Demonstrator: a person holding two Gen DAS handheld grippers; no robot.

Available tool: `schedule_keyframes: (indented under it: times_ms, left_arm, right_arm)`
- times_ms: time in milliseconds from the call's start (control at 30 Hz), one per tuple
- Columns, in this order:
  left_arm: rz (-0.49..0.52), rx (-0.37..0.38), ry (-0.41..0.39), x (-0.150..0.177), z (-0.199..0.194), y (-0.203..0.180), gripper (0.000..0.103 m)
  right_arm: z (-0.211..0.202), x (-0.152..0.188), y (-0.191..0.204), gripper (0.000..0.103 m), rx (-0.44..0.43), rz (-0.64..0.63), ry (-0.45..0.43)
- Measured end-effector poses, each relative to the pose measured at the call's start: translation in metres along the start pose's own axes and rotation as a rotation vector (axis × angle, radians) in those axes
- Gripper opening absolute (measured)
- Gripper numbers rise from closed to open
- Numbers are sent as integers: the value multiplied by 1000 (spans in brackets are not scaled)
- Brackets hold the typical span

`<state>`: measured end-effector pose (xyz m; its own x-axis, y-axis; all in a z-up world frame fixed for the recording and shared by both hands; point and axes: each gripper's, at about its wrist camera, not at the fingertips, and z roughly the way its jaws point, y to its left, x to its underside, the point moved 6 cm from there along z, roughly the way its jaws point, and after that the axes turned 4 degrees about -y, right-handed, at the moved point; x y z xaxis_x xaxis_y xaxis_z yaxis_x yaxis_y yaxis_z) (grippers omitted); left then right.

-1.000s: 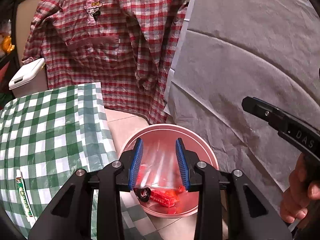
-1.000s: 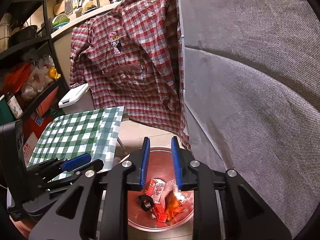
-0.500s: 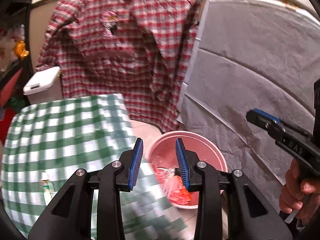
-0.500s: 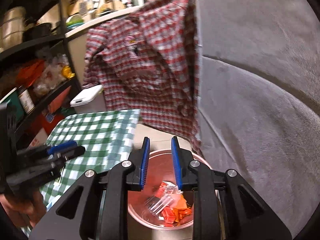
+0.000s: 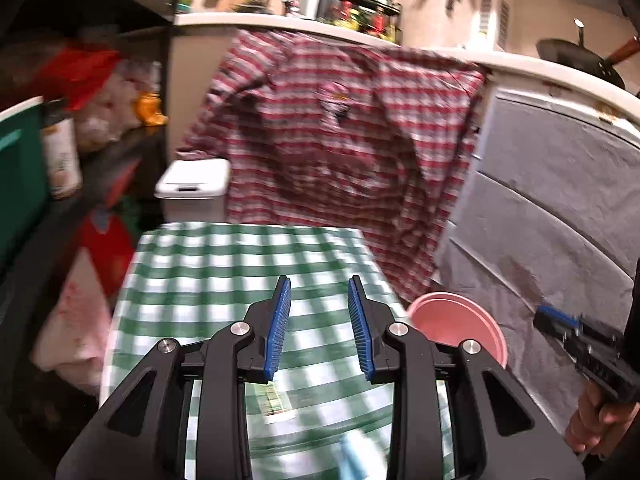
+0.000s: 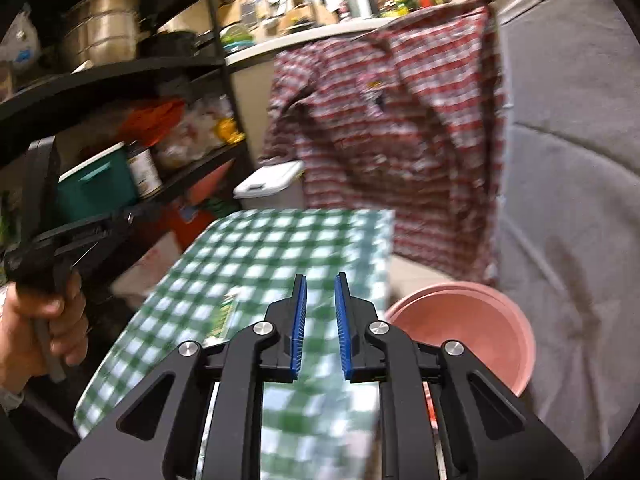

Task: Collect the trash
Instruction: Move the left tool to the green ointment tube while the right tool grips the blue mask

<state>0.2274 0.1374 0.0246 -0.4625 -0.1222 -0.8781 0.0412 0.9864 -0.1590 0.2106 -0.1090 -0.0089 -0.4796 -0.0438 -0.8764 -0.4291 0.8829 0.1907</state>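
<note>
This is a home, in a kitchen corner w/ a storage spot. At 12 o'clock a white counter [image 5: 400,46] holds jars & bottles [image 5: 366,12], a dark pan [image 5: 580,56] sits at 2, and a red checked shirt [image 5: 340,152] hangs off the counter edge. At 9–10 a black shelf rack [image 6: 132,68] holds a big metal pot [image 6: 100,24], bags & a green tub [image 6: 100,184], w/ a small table in a green checked cloth [image 5: 240,272] near 6.

Glossy green-checked tablecloth [image 5: 224,280]. Smooth matt pink plastic bowl [image 6: 480,320]. Soft plaid cloth shirt [image 5: 340,152]. Grey rough fabric [image 6: 568,184], right. Black matt plastic grippers, ribbed blue pads [image 5: 276,336], shiny metal pins [image 5: 239,328]. Metal pots [image 6: 100,28], far left.
</note>
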Motion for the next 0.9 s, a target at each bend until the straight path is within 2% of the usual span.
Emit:
schedule_keyframes:
  times_ms: [233, 367, 433, 533, 700, 733, 800, 833, 867, 900]
  left_arm:
    - [-29, -88, -19, 3, -26, 62, 29]
    - [-50, -116, -17, 6, -30, 88, 29]
    - [-55, -123, -14, 8, -31, 95, 29]
    - [-60, -125, -8, 11, -29, 103, 29]
    - [-53, -114, 26, 21, -15, 105, 29]
    - [-52, -109, 37, 25, -10, 105, 29]
    - [-54, -95, 63, 32, 0, 103, 29]
    - [-58, -89, 75, 36, 5, 102, 29]
    - [-61, -81, 95, 41, 14, 100, 29]
    - [-62, -77, 107, 46, 19, 98, 30]
  right_arm:
    - [28, 47, 82, 17, -123, -112, 105]
    - [56, 81, 112, 34, -178, -163, 226]
    - [68, 92, 117, 35, -178, -181, 265]
    - [86, 109, 120, 43, -173, -196, 340]
    - [102, 131, 120, 43, -137, -228, 428]
    - [103, 132, 119, 42, -135, -231, 433]
    - [105, 134, 117, 32, -128, -244, 443]
    - [105, 134, 115, 25, -126, -249, 446]
    - [105, 133, 114, 14, -124, -252, 448]
    - [105, 131, 112, 10, -120, -256, 448]
